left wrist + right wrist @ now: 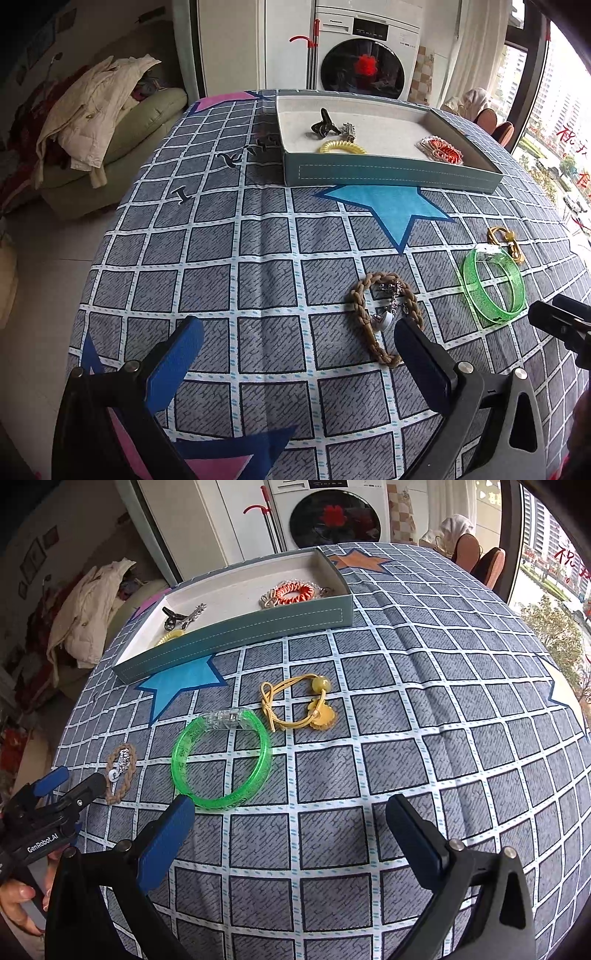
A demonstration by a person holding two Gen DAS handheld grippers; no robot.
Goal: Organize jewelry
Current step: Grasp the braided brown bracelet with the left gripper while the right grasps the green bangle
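A teal tray (pixel 391 175) (pixel 236 633) at the table's far side holds a black hair claw (pixel 325 125), a metal clip (pixel 348 132), a yellow coil tie (pixel 341 147) and an orange coil bracelet (pixel 441 149) (pixel 293 590). On the cloth lie a brown braided bracelet with silver charms (pixel 386 314) (pixel 120 771), a green bangle (pixel 493 286) (pixel 221 757) and a yellow cord hair tie (pixel 504 240) (pixel 299 705). My left gripper (pixel 299 347) is open, its right finger beside the braided bracelet. My right gripper (pixel 290 823) is open, its left finger at the bangle's near rim.
The table wears a grey checked cloth with stars (pixel 258 258). A sofa with clothes (pixel 92 122) stands left, a washing machine (pixel 365 62) behind, chairs (pixel 480 561) and a window at the right.
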